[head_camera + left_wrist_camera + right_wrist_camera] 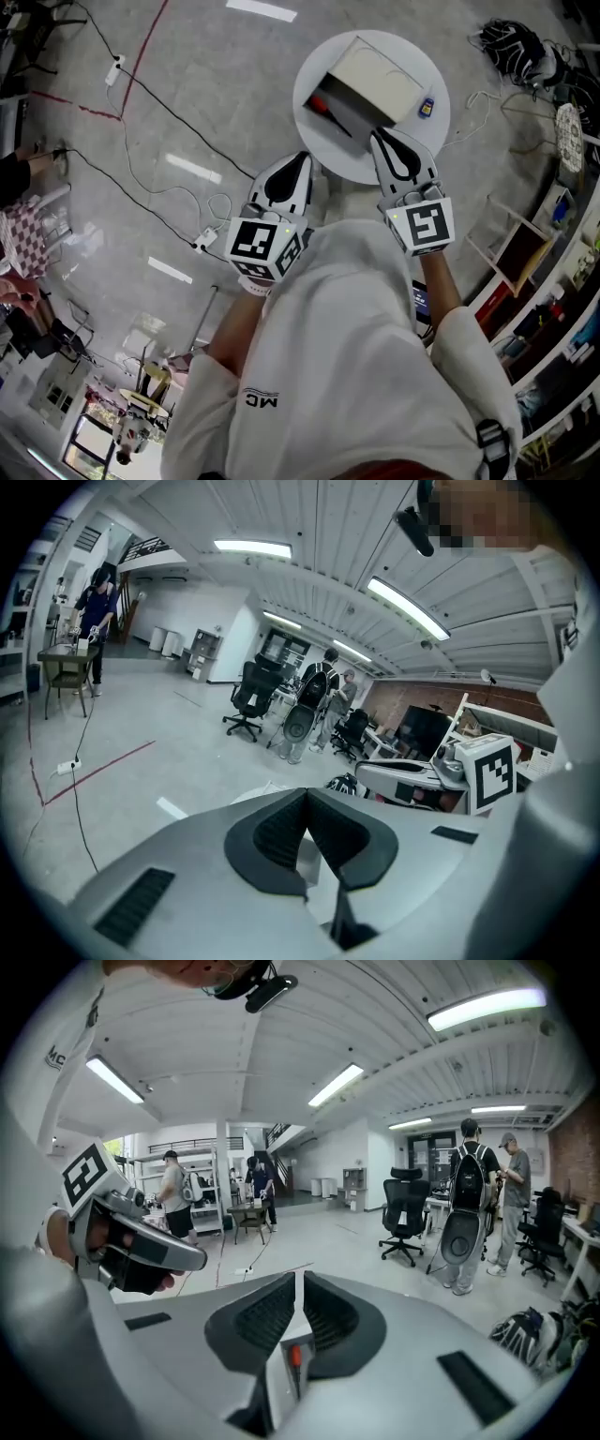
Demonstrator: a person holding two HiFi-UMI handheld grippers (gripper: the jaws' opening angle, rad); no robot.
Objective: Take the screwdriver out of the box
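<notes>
White cotton shirt [356, 375]: the person's shoulders and sleeves, filling the lower head view.

Left gripper [300, 157], grey shell with black ribbed pads and marker cube: jaws pressed together at the tips, nothing between them. It hangs at the near edge of the table.

Right gripper [377, 139], same make: jaws likewise closed and empty, tips over the table, just short of the box.

Round white table [319, 61]: bears the box and a small blue-and-yellow object [427, 107].

Pale cardboard box [380, 73], lid raised, dark grey inside, opening towards the person.

Screwdriver, red handle and dark slim shaft [330, 114]: lies flat in the box's dark tray, handle to the left. It also shows below the pads in the right gripper view [294, 1357].

- Handling, by judgement: light, rigid, not fragile. The shaft is probably thin and slick and may roll. The handle is thicker, so it is the better hold, pinched across its width.
- Jaws must part first.
- The box looks light and may slide, so the spare gripper could steady it.
</notes>
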